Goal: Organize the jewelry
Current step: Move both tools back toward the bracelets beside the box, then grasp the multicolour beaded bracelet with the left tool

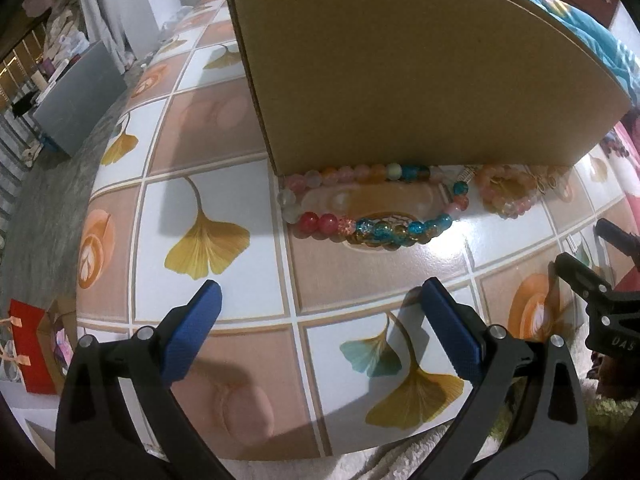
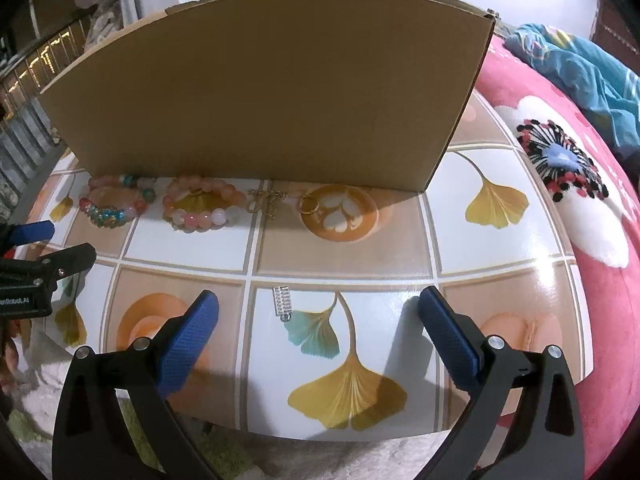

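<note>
A cardboard box (image 1: 400, 64) stands on the tiled table, also in the right wrist view (image 2: 260, 92). Along its front wall lie a multicoloured bead bracelet (image 1: 372, 228) (image 2: 114, 210), a pink-orange bead bracelet (image 1: 506, 196) (image 2: 204, 216), a gold chain piece (image 2: 264, 202) and a gold ring (image 2: 308, 205). A small silver charm (image 2: 283, 303) lies nearer, between the right fingers. My left gripper (image 1: 320, 296) is open and empty, short of the multicoloured bracelet. My right gripper (image 2: 318, 304) is open and empty over the charm.
The table (image 2: 344, 248) has a ginkgo-leaf tile pattern; its front edge is just below both grippers. A pink floral cushion (image 2: 580, 200) lies to the right. A red gift bag (image 1: 32, 352) and a grey box (image 1: 80, 96) stand to the left on the floor.
</note>
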### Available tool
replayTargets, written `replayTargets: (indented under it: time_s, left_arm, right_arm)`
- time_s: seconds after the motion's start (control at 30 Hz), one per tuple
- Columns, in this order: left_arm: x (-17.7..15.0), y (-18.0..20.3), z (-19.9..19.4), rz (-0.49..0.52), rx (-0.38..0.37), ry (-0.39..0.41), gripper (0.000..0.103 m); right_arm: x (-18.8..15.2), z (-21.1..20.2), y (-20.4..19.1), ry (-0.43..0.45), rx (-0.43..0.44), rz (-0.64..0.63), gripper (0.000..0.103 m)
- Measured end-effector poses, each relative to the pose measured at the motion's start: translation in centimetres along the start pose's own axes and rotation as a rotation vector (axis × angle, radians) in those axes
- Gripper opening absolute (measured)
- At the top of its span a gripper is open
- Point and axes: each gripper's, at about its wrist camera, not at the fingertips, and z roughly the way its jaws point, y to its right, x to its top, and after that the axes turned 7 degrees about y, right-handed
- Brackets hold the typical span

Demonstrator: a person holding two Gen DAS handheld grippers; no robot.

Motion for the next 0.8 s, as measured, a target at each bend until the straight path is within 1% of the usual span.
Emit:
replayTargets:
  time_s: [0.17,0.27,0.3,0.4,0.47,0.53,0.57,0.6,0.63,0.67,0.73,0.8]
  left_arm:
    - [-0.2,-0.1,-0.1,0.024,-0.017,0.027,0.096]
    - [-0.6,-0.5,-0.5,0.025,-0.024,0.043,0.096]
    - [-0.7,-0.8,-0.8,0.017,-0.035,0.059,0.096]
    - [-1.0,-2.4,-1.9,-0.048,-0.082,0.115,0.096]
    - [-0.9,-3.5,-2.6,-0.087,-0.101,0.158,0.091]
    - [-0.5,-4.3,-3.1,-0.117,-0.107,0.196,0.076]
    - [-0.3,-4.6,-3.2,-0.125,-0.113,0.204,0.073]
    - [0.0,-4.8,-3.1,-0.129,-0.127,0.209,0.070]
    - [0.3,-4.7,-2.9,-0.126,-0.131,0.210,0.065]
    - [0.5,-4.6,-2.6,-0.120,-0.124,0.207,0.063]
    - [1.0,-4.3,-1.8,-0.096,-0.111,0.200,0.055]
    - [1.5,-3.8,-1.0,-0.072,-0.105,0.191,0.052]
  right_arm:
    - [-0.6,-0.7,0.5,0.025,0.044,-0.025,0.097]
    - [-0.9,-1.7,1.5,0.058,0.115,0.015,0.097]
    - [-0.9,-2.0,1.7,0.066,0.129,0.029,0.097]
    - [-0.3,-2.9,2.1,0.078,0.169,0.062,0.097]
    - [0.4,-3.3,1.0,0.083,0.215,0.037,0.096]
    - [1.1,-4.0,-0.3,0.100,0.271,-0.020,0.096]
    - [1.3,-4.3,-0.9,0.107,0.290,-0.040,0.095]
    - [1.6,-4.6,-1.7,0.116,0.311,-0.064,0.090]
    - [1.7,-4.8,-2.3,0.121,0.327,-0.082,0.087]
    - [1.8,-5.1,-3.1,0.124,0.345,-0.101,0.085]
    - [2.0,-5.3,-4.2,0.119,0.367,-0.118,0.076]
    - [1.7,-5.5,-4.7,0.111,0.381,-0.128,0.072]
